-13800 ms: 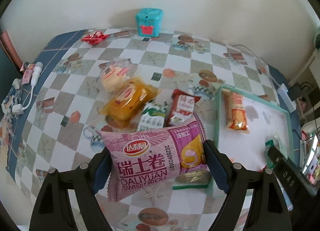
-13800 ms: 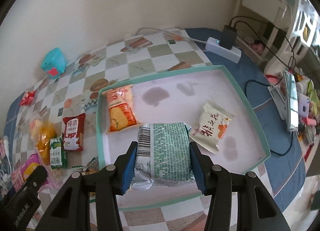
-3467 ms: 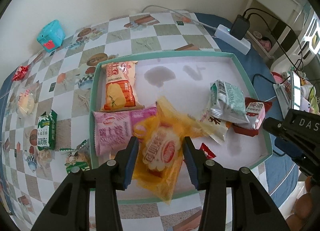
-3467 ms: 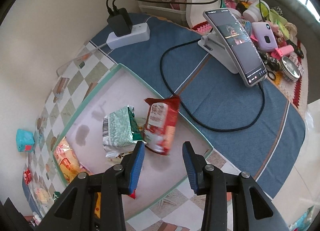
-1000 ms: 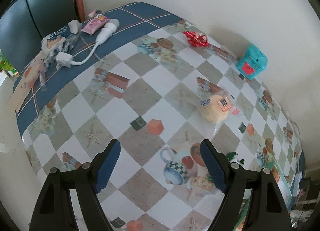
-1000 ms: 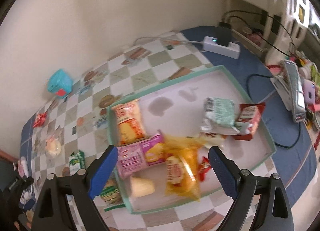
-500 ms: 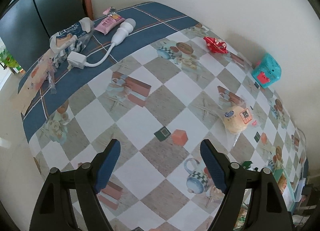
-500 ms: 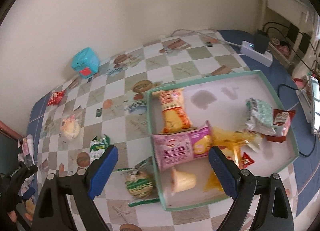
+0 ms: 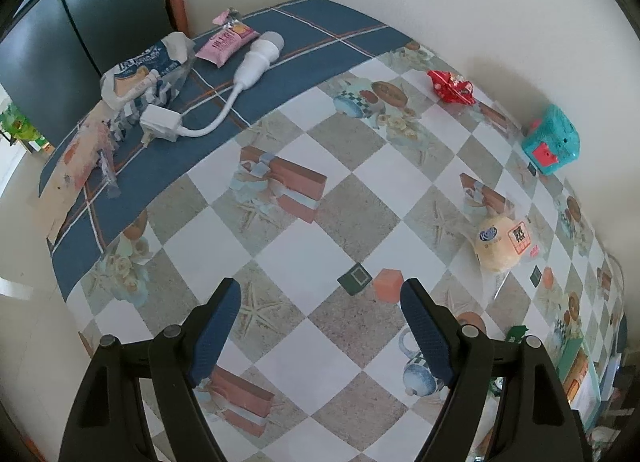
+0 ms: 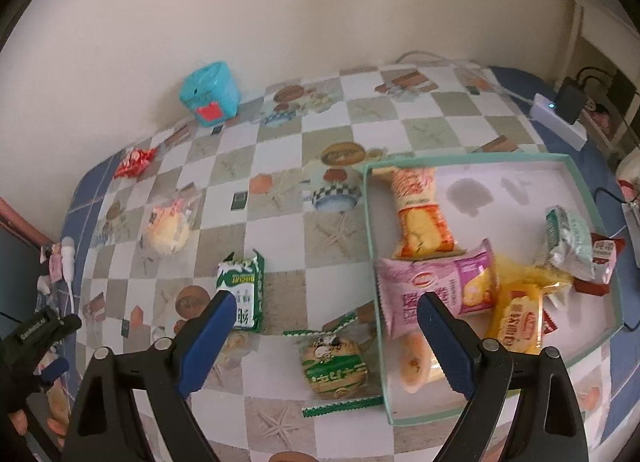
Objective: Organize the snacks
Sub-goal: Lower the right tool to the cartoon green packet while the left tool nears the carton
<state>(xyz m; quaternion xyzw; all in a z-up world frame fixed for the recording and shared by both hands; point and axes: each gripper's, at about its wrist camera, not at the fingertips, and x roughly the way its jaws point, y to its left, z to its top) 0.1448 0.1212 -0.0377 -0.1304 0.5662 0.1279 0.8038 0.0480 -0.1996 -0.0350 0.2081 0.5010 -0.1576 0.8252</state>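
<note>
My left gripper (image 9: 320, 300) hangs open over bare checkered cloth, with a wrapped round bun (image 9: 502, 242) off to its right. My right gripper (image 10: 326, 306) is open too, with nothing between its fingers. A green-and-white packet (image 10: 242, 294) lies beside its left fingertip, and a round green-wrapped snack (image 10: 334, 362) lies on the cloth below the gap. The teal tray (image 10: 460, 159) to the right holds a pink Swiss roll pack (image 10: 436, 290), an orange pack (image 10: 420, 217), a yellow pack (image 10: 516, 322) and several others. The bun (image 10: 166, 234) lies far left.
A teal box (image 10: 210, 93) and a red candy wrapper (image 10: 134, 159) sit by the wall. A white charger with cable (image 9: 256, 57), a pink packet (image 9: 226, 41) and a blue-white bag (image 9: 140, 73) lie at the table's far corner. A power strip (image 10: 560, 117) is behind the tray.
The right gripper has swung left from over the tray to the loose snacks beside it. The left gripper has drifted slightly toward the table's far corner. Both have stayed open.
</note>
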